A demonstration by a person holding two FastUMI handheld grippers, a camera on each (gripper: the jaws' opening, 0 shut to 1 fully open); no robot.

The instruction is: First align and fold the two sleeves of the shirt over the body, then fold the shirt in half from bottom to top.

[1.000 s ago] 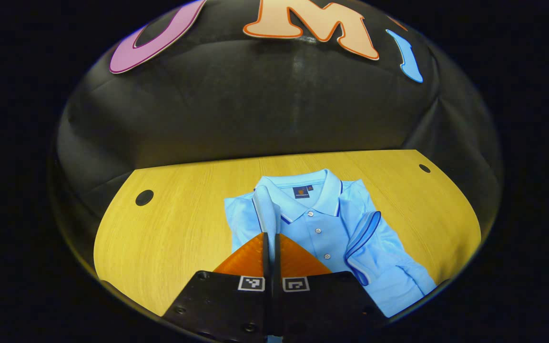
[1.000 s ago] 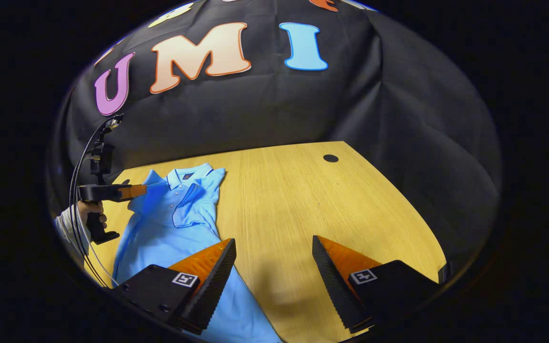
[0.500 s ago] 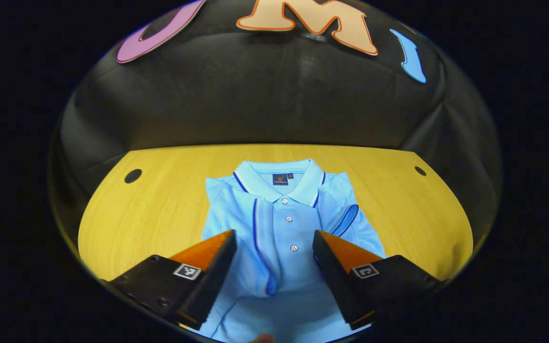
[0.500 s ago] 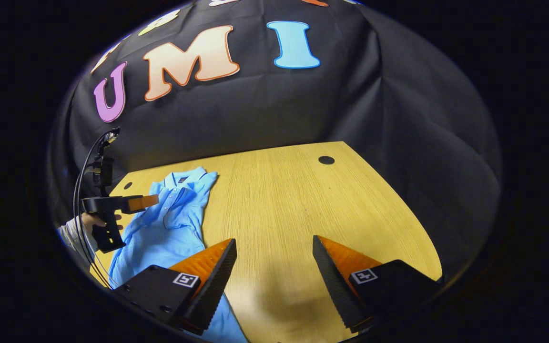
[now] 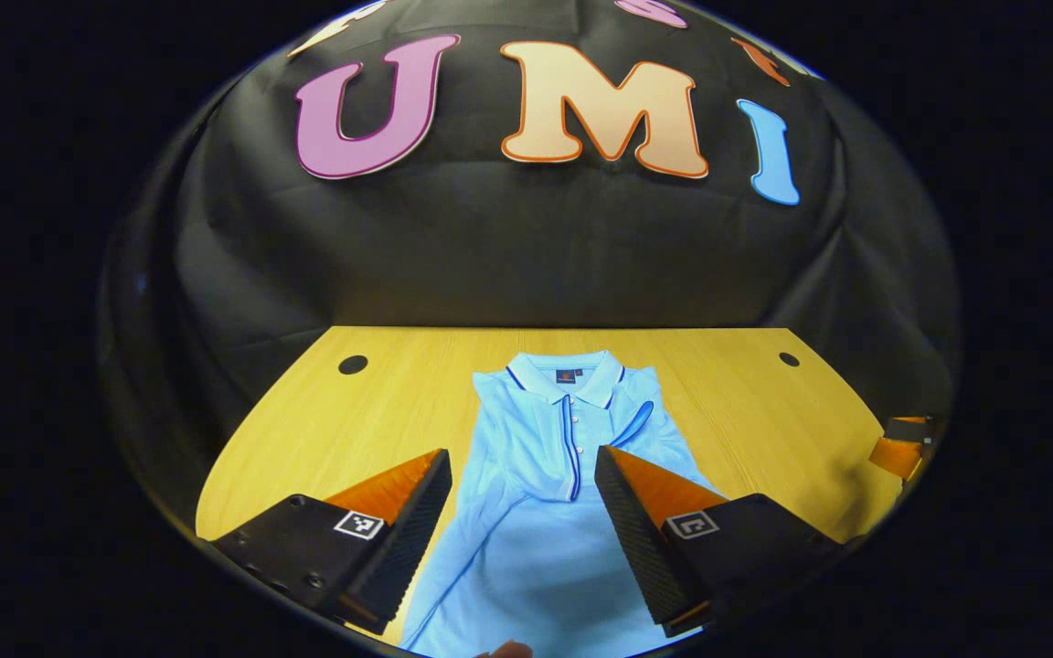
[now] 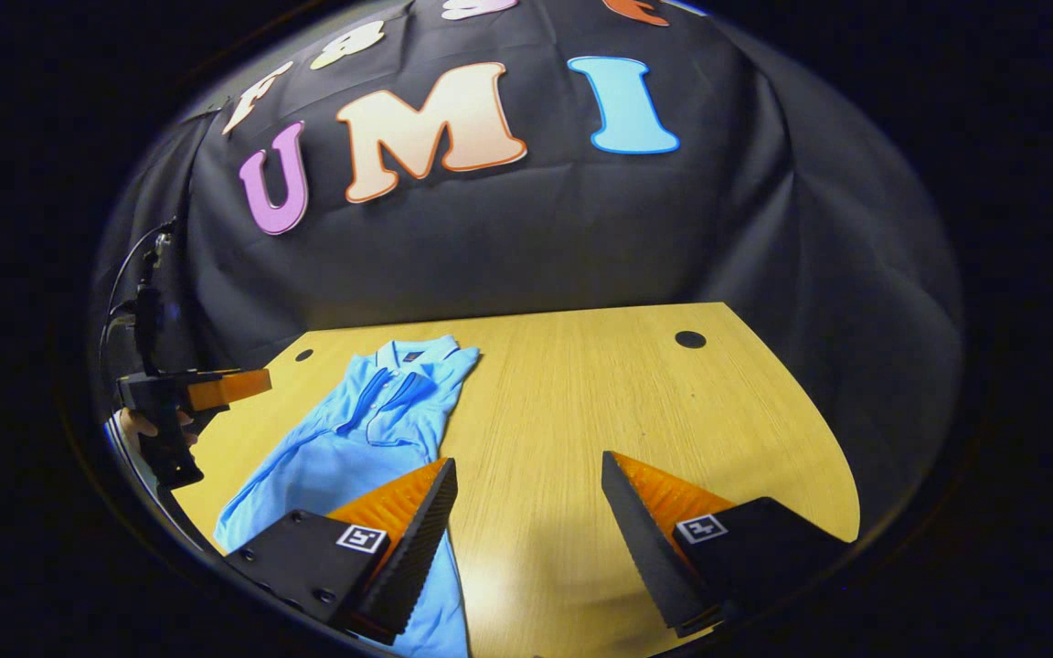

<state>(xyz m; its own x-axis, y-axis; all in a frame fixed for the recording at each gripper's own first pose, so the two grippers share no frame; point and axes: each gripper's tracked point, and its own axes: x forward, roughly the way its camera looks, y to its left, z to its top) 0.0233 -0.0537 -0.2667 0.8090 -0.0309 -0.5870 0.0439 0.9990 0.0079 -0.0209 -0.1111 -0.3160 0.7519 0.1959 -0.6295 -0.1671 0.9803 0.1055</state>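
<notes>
1. The left gripper [image 5: 522,475] is seen in the left gripper view with its jaws spread wide and nothing held between them. It is raised above the lower body of the shirt [image 5: 545,493].

2. The right gripper [image 6: 526,484] is seen in the right gripper view with its jaws likewise spread and empty. It is held over bare table [image 6: 600,402], just beside the shirt's right edge.

3. The shirt [image 6: 357,439], a light blue polo, is laid flat on the wooden table with its collar [image 5: 565,375] toward the booth wall. Both sleeves are folded in over the body; their dark-trimmed cuffs are seen beside the button placket [image 5: 570,439]. The hem is cut off at the bottom of both views.

4. In the right gripper view, the left gripper [image 6: 216,388] is seen at the far left, held by a hand [image 6: 138,428], with cables [image 6: 138,292] rising behind it.

5. At the right edge of the left gripper view, a small part, probably the right gripper [image 5: 901,448], is seen; the picture is too distorted there to be sure.

6. Round holes [image 5: 353,365] are noted in the table near its far corners. No object is found lying on the shirt.
</notes>
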